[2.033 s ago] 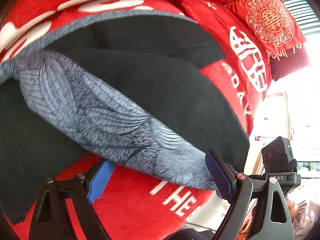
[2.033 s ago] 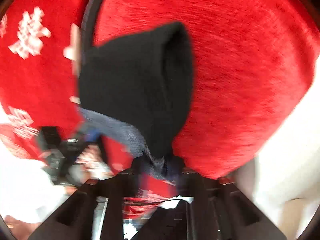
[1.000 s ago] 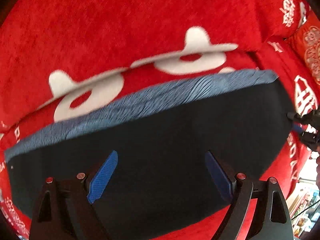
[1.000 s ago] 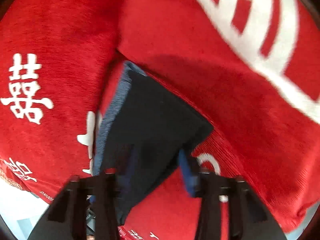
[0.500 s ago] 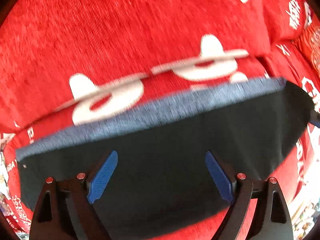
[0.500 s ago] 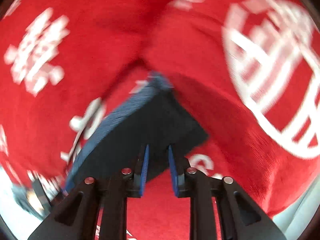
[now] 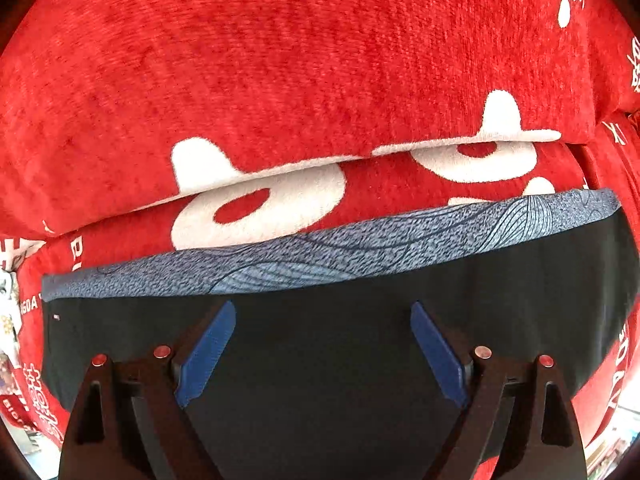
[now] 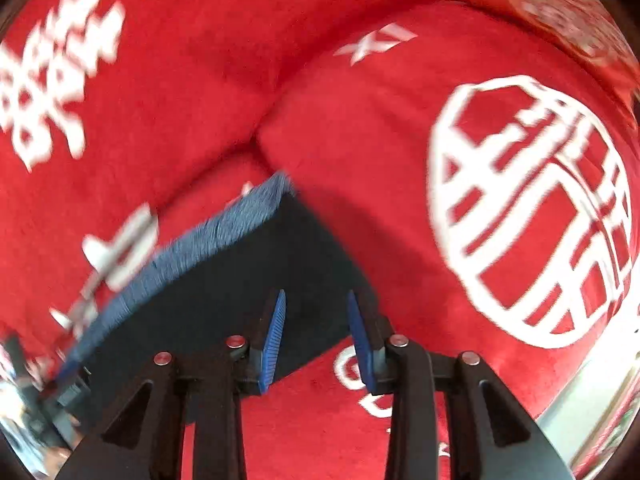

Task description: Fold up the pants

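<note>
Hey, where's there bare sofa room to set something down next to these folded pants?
Free: the red seat cushion right of the folded pants, and the front strip below them. Crowded: behind, the blue-grey waistband lies close to the back cushion.

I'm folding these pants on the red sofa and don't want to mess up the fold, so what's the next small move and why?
Probably lift both grippers straight back. The pants lie flat in a folded rectangle on the red cushion, the left gripper is wide open over them, and the right gripper is open at their corner, so neither grips cloth.
</note>
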`<act>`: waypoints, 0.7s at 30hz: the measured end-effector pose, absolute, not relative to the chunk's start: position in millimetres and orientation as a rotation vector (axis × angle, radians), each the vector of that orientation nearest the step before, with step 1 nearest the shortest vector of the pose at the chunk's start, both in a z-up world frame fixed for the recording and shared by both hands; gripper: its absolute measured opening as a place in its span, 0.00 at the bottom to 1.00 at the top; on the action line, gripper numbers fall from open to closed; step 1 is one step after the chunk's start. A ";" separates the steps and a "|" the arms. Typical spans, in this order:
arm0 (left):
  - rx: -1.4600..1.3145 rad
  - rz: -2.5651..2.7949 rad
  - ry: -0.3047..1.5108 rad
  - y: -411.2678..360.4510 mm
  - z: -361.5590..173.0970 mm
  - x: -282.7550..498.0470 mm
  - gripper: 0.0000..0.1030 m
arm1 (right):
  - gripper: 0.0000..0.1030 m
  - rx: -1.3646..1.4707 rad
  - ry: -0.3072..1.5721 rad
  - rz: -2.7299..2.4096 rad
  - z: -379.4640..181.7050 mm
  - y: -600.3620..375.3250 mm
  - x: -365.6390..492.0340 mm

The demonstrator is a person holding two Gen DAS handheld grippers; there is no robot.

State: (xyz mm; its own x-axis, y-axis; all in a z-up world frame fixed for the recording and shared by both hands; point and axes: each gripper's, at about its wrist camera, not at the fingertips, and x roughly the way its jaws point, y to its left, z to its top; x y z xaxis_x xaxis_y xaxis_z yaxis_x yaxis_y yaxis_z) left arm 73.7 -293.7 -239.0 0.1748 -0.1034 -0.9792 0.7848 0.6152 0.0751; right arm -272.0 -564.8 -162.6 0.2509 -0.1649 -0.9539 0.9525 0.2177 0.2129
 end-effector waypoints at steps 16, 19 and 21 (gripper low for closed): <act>0.659 -0.621 1.267 -224.9 -240.5 116.2 0.88 | 0.33 0.744 1.215 -0.562 -212.6 -520.4 -164.1; 0.619 -0.578 1.288 -173.6 -235.3 139.5 0.88 | 0.40 0.751 1.264 -0.596 -204.3 -518.4 -179.9; 0.599 -0.554 1.289 -141.5 -232.8 159.2 0.88 | 0.41 0.790 1.260 -0.601 -190.1 -510.7 -178.8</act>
